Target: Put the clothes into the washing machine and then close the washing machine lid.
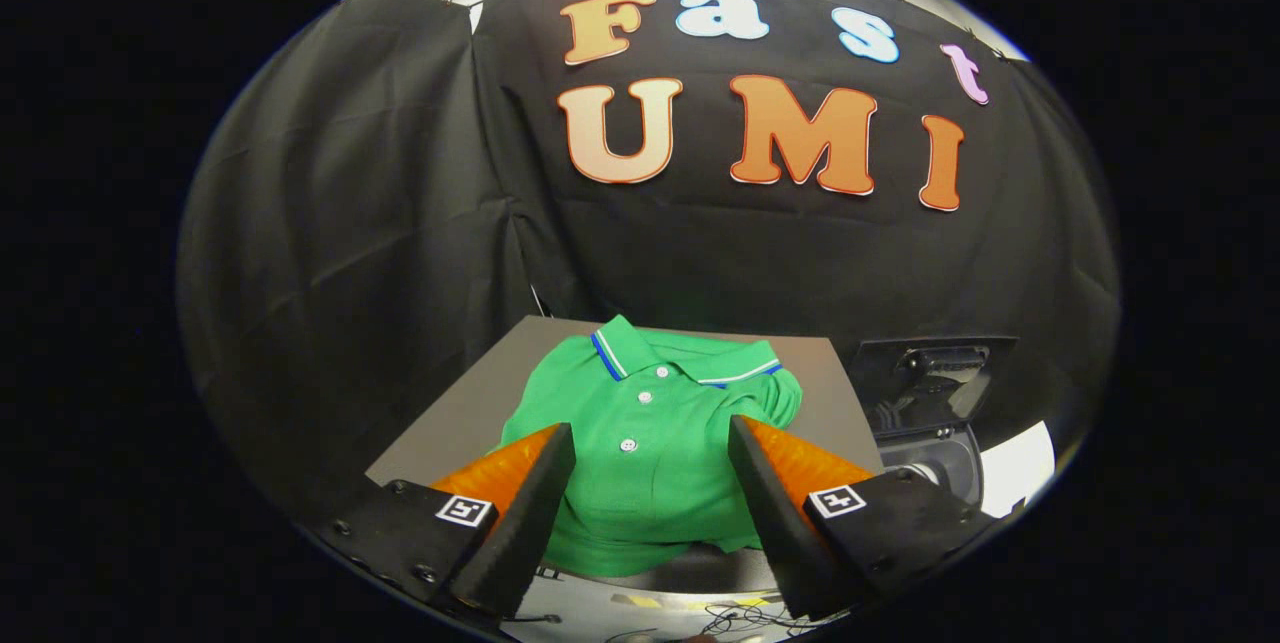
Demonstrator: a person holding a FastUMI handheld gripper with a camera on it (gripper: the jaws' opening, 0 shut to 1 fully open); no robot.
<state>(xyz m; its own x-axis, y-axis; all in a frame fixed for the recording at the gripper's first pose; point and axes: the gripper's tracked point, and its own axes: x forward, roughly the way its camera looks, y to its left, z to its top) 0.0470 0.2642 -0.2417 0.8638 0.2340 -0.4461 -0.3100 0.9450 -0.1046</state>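
Gripper view, item one: shirt (650, 443), green, folded, collar away from you, lying on a grey board (460, 413). Its long axis runs straight ahead along your fingers.

Item two: your gripper (650, 443), jaws spread wide, holding nothing; the shirt's buttoned middle sits between the fingertips, apparently below them, though contact cannot be judged.

Item three: washing machine (930, 423), just right of the shirt, lid raised.

Pose: level, aimed at the shirt. Likely next: lower and close on it.

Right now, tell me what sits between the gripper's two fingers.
In the gripper view, the open gripper frames the green polo shirt lying on the grey table; neither finger touches it.
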